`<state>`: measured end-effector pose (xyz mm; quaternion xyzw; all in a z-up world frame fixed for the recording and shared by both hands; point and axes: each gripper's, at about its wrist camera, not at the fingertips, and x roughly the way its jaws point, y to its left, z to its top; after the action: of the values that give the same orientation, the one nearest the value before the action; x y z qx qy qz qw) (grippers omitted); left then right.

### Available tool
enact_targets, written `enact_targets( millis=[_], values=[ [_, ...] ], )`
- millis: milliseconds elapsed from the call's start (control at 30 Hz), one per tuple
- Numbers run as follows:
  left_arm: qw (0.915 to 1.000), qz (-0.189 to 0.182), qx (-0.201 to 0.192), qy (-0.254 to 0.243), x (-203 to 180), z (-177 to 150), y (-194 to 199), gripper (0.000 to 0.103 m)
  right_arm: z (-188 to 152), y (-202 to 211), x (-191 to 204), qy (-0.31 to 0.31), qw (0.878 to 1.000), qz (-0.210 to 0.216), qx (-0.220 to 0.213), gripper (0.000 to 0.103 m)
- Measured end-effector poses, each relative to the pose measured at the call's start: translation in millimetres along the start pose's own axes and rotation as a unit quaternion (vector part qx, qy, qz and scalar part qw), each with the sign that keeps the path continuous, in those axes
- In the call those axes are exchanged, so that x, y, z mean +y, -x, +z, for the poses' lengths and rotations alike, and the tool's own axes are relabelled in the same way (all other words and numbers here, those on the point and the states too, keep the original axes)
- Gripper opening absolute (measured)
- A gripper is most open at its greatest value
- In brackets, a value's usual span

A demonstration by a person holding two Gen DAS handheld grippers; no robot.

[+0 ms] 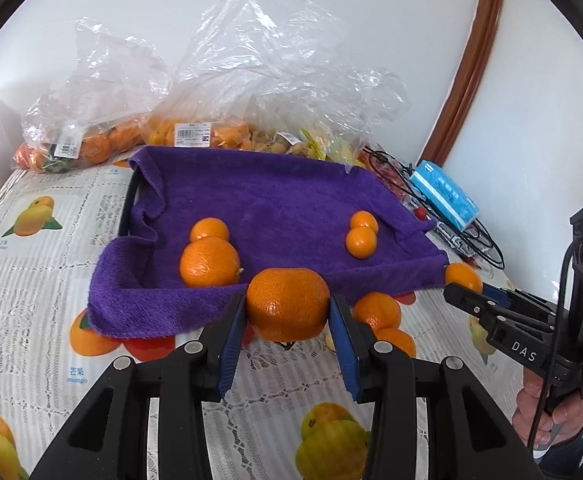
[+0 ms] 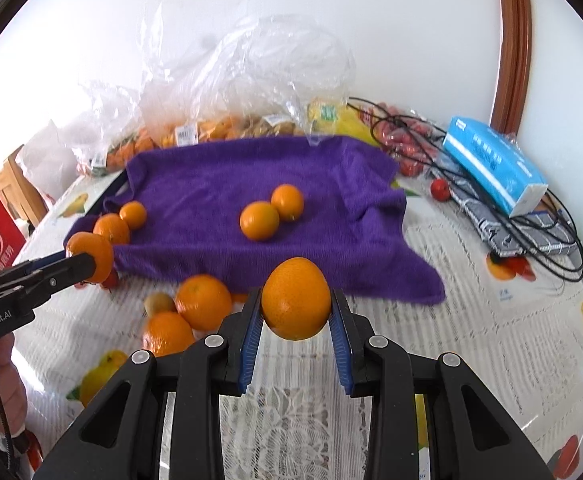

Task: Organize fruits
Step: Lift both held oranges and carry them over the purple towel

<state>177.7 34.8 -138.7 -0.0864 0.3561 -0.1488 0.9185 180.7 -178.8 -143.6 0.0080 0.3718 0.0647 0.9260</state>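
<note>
holding one orange [image 1: 287,304] in my left gripper [image 1: 287,312] and another orange [image 2: 296,298] in my right gripper [image 2: 296,312], both clamped just short of the purple towel [image 1: 275,200]. next, i judge, carry them over it and release beside the pairs already there.

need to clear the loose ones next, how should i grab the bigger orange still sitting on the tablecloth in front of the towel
Grip the bigger loose orange across its widest middle, coming from above. It is round, so a hold off the middle may slip. A second orange and a small yellowish fruit sit close on its near-left, so set the fingers on its two open sides, away from them, probably along the purple towel edge.
</note>
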Motion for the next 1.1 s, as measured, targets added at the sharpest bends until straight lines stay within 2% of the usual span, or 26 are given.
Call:
enact_targets(
  millis=[133,367,667,867,967,1100],
  values=[
    [0.9999,-0.002,0.001,0.015,4,5,2,0.040,12,2,0,-0.003,1.000,-0.001,-0.009,0.033],
    [0.9995,0.009,-0.027,0.013,-2,33,8,0.040,41,1,-1,-0.001,0.999,0.002,-0.036,0.033],
    [0.9986,0.031,-0.034,0.025,-2,64,-18,0.040,75,-22,-7,-0.007,0.999,0.010,-0.050,0.033],
    [0.9977,0.051,-0.030,0.032,2,74,-41,0.040,83,-41,-10,-0.012,0.999,0.011,-0.044,0.033],
    [0.9970,0.060,-0.030,0.038,6,68,-50,0.040,79,-51,-13,-0.016,0.999,0.012,-0.039,0.033],
    [0.9971,0.063,-0.009,0.040,11,60,-63,0.040,69,-67,-18,-0.019,1.000,0.009,-0.018,0.033]
  ],
)
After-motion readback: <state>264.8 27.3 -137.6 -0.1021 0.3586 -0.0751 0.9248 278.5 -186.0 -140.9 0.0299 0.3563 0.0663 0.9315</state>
